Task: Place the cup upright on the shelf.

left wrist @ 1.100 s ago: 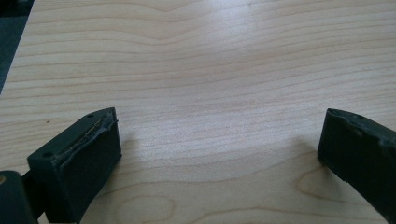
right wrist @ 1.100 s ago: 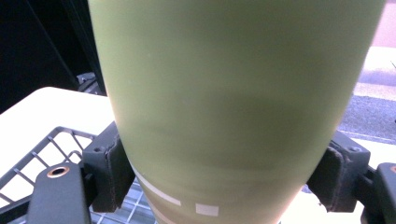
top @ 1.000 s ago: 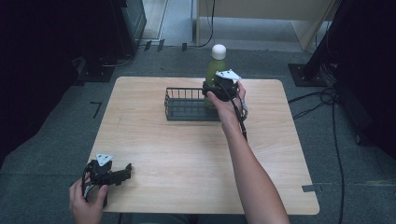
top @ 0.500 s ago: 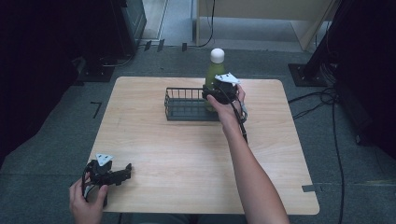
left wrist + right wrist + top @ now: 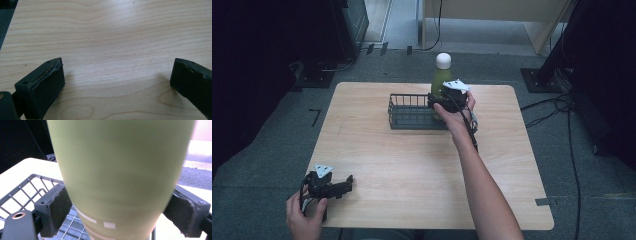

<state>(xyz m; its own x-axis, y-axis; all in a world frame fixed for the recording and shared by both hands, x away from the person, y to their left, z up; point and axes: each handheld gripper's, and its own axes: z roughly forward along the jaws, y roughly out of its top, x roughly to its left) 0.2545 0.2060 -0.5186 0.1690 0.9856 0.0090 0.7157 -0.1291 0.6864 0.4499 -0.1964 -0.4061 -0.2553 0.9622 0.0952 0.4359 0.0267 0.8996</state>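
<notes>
A tall green bottle (image 5: 440,81) with a white cap stands upright in the right end of a black wire basket (image 5: 411,114) at the far middle of the table. My right gripper (image 5: 438,103) reaches around the bottle's lower body. In the right gripper view the bottle (image 5: 120,165) is between the two pads, which have just been opening and stand right at its sides; the basket (image 5: 27,188) lies below. My left gripper (image 5: 347,182) rests at the near left corner, open with only bare wood between its jaws (image 5: 117,72).
The wooden table (image 5: 412,170) has rounded corners and grey floor around it. A black cable (image 5: 473,130) trails from the right gripper along the forearm. Dark equipment and cables stand on the floor to the left and right.
The bottle's cap sits slightly lower than a second ago. The right hand stays at the basket and the left hand has not moved.
</notes>
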